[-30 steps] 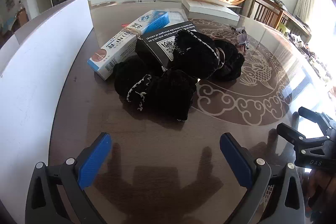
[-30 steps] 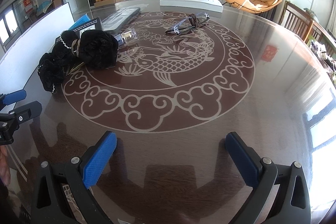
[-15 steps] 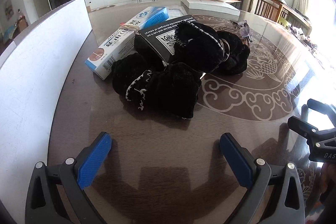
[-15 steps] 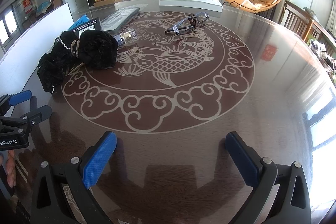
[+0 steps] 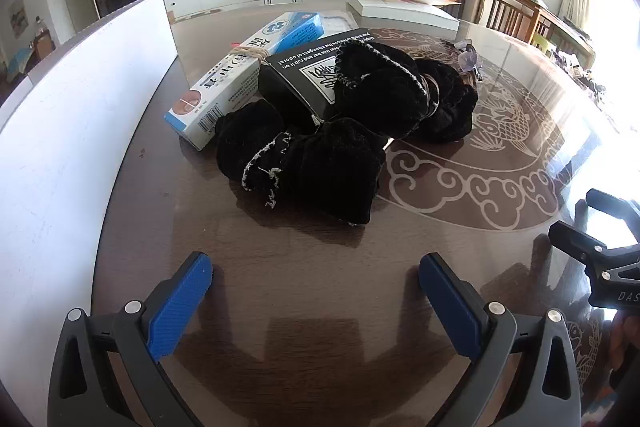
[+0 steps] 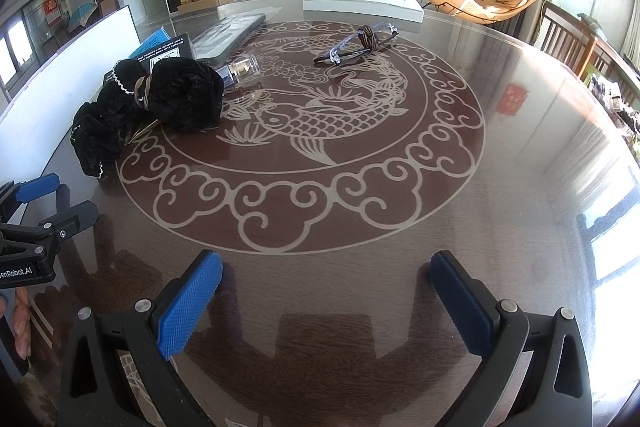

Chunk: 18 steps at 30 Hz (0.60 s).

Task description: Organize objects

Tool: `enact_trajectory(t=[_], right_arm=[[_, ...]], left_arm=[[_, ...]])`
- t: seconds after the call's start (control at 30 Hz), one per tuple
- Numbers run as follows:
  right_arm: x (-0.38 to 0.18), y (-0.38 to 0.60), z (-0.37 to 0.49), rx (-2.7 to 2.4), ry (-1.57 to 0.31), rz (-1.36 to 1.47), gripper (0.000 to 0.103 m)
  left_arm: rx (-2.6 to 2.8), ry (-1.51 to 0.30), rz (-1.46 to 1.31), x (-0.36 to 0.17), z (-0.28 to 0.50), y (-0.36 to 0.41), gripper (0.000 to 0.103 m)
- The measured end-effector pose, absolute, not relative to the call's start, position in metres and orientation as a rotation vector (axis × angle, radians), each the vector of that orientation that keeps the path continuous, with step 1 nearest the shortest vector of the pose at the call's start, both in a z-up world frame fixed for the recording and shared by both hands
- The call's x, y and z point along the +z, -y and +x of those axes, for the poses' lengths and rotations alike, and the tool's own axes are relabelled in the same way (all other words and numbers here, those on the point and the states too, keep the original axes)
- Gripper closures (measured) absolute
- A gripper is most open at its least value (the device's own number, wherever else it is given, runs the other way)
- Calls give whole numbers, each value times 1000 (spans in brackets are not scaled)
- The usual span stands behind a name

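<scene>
Black fuzzy fabric bundles (image 5: 320, 163) lie on the round brown table, over a black box (image 5: 308, 71) and beside a white and blue box (image 5: 240, 75). My left gripper (image 5: 316, 291) is open and empty, just short of the nearest bundle. My right gripper (image 6: 326, 291) is open and empty over the table's near side. In the right wrist view the bundles (image 6: 160, 103) lie at the left, with a small clear bottle (image 6: 240, 67) and clear glasses (image 6: 360, 41) further in.
A white board (image 5: 80, 131) stands along the table's left edge. A flat white box (image 6: 360, 1) and a grey flat pack (image 6: 232, 31) lie at the far side. Chairs (image 6: 572, 35) stand to the right.
My left gripper has moved forward, closer to the black bundles. The right gripper has stayed still and both stay open.
</scene>
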State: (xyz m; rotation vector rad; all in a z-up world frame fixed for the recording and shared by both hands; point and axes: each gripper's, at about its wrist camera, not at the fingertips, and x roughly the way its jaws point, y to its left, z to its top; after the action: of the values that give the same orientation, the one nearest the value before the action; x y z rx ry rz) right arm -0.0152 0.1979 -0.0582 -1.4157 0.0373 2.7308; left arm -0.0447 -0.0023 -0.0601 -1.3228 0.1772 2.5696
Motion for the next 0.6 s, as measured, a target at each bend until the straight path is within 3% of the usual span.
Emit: enact_trajectory(t=[0.47, 0.6], right_arm=[[-56, -201, -14, 2746, -30, -1439, 0], [-41, -219, -42, 2762, -152, -1442, 2]], left_arm=[[2570, -175, -1322, -61, -49, 0, 0], [2570, -175, -1322, -61, -49, 0, 0]])
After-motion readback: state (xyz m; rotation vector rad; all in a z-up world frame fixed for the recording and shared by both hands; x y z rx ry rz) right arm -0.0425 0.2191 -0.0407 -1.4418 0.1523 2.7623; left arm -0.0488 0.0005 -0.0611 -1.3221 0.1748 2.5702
